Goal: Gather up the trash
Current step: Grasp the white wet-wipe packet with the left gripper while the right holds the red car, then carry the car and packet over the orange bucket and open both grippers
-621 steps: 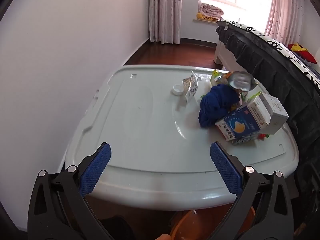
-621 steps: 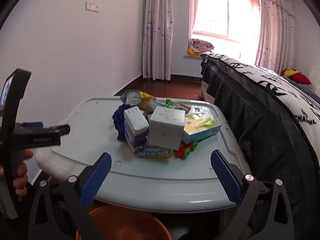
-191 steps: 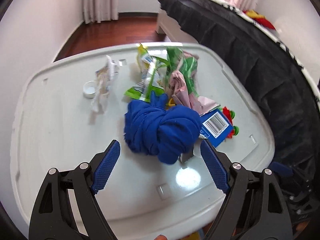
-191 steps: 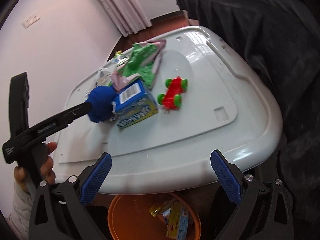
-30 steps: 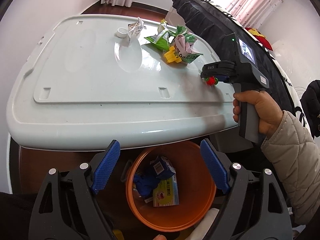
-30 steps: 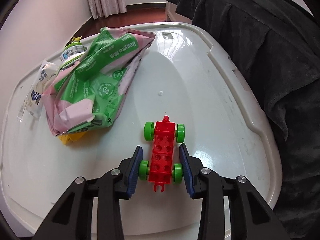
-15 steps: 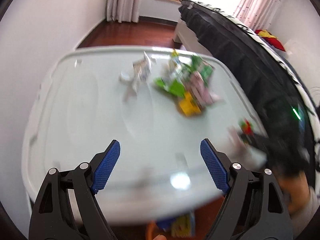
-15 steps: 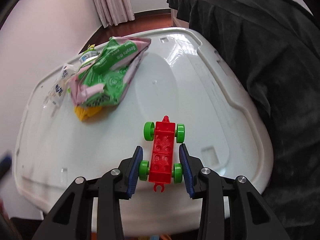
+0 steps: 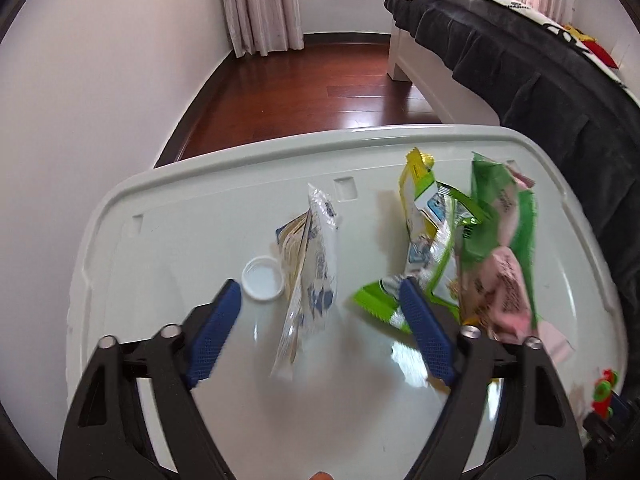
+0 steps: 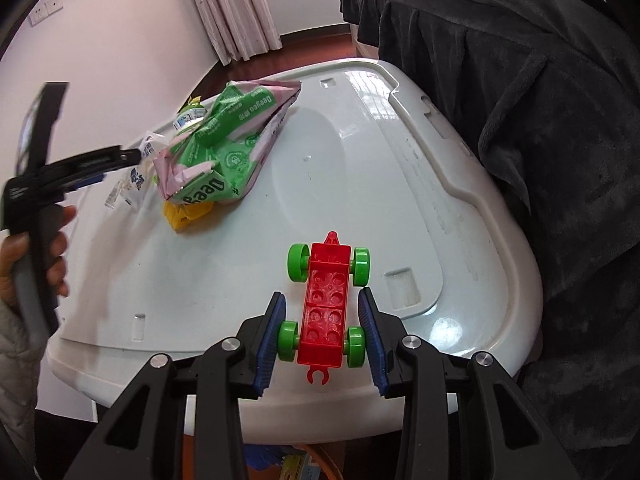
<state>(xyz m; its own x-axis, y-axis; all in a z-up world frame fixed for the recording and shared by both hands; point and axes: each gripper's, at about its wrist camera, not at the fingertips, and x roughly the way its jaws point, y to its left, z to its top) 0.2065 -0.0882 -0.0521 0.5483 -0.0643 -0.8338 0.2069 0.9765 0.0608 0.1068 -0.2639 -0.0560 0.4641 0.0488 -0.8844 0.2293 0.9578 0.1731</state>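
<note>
Right tongs (image 10: 322, 322) clamping toy car (image 10: 326, 300), left tongs (image 9: 320, 300) closing (nothing gripped) over wrapper (image 9: 310, 276)

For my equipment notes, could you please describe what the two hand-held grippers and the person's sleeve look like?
Both the left gripper and the right gripper have black angular plastic arms with silver round bolts at the joints and two fingers faced with ribbed blue pads. From the right wrist view, the left one has a black pistol-style handle. The sleeve is light grey quilted fabric. No cables show.

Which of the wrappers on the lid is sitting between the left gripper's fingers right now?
The white-and-blue wrapper beside the white cap; it lies between the closing left gripper fingers. The green ones lie past its right finger.
</note>
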